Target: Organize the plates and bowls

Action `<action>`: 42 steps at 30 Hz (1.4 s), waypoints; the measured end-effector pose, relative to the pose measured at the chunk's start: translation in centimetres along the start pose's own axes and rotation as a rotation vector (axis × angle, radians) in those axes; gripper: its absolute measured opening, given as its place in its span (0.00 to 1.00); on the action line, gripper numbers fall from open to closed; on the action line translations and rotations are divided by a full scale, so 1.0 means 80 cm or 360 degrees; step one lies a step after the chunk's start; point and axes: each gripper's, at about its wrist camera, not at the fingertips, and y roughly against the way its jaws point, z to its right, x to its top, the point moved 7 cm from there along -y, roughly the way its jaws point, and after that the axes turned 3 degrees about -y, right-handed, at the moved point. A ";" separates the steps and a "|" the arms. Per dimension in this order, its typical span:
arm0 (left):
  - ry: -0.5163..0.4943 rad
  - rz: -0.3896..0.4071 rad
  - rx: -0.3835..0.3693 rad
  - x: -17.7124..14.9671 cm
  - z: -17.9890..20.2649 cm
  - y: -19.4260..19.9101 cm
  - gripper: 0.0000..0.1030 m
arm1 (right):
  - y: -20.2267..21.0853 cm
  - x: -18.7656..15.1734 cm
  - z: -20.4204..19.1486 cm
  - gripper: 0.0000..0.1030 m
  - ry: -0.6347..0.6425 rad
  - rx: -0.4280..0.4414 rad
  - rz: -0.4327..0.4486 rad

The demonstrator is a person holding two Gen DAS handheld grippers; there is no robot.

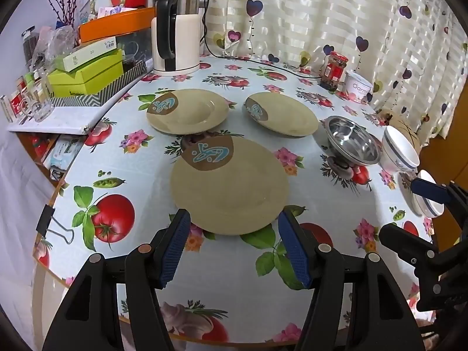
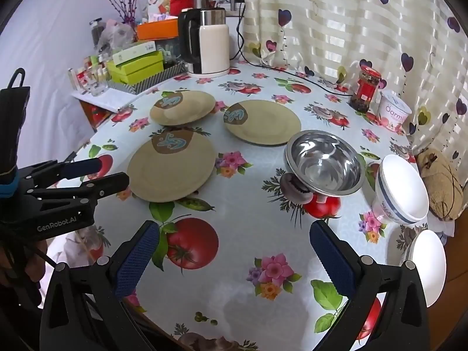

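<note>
Both claws hang over the near edge of the round worktop (image 1: 122, 172), tilted down, each with its jaws spread wide and nothing between them. The left claw (image 1: 234, 228) frames the near rim of the big plate (image 1: 231, 187), which lies closest to that edge; its pads sit just outside the rim, apart from it. The right claw (image 2: 234, 239) hovers over bare cloth printed with tomatoes and flowers.

Two smaller plates lie further in: the left plate (image 1: 187, 111) toward the kettle (image 1: 177, 35) at the far edge, the right plate (image 1: 282, 114) beside it, the two apart. Toward the right edge a steel bowl (image 2: 324, 162) stands upright, just beside a white bowl (image 2: 400, 190) with a blue band that leans on its side. A second white bowl (image 2: 428, 266) sits at the right edge nearest the claws. A red jar (image 2: 365, 87) and a tub (image 2: 395, 111) stand at the far right edge by the curtain (image 2: 351, 14).
</note>
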 end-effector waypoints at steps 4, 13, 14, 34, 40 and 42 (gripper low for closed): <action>-0.0011 -0.0002 0.0022 -0.001 0.002 0.001 0.61 | 0.001 0.001 0.000 1.00 -0.0008 0.0015 0.0002; -0.0037 -0.0024 0.0042 -0.002 0.002 -0.002 0.61 | 0.001 -0.001 -0.001 1.00 -0.0009 0.0041 0.0016; -0.0037 -0.0025 0.0045 -0.002 0.002 -0.002 0.61 | 0.001 -0.002 -0.001 1.00 -0.0010 0.0045 0.0016; 0.0001 -0.0038 0.0025 -0.002 -0.001 -0.008 0.61 | -0.009 -0.001 -0.003 1.00 -0.0015 0.0064 -0.0015; 0.0002 -0.0033 0.0025 -0.002 0.000 -0.010 0.61 | -0.011 -0.002 -0.003 1.00 -0.0009 0.0054 -0.0016; 0.0002 -0.0027 0.0022 0.000 -0.001 -0.010 0.61 | -0.012 -0.001 -0.003 1.00 -0.0010 0.0043 -0.0017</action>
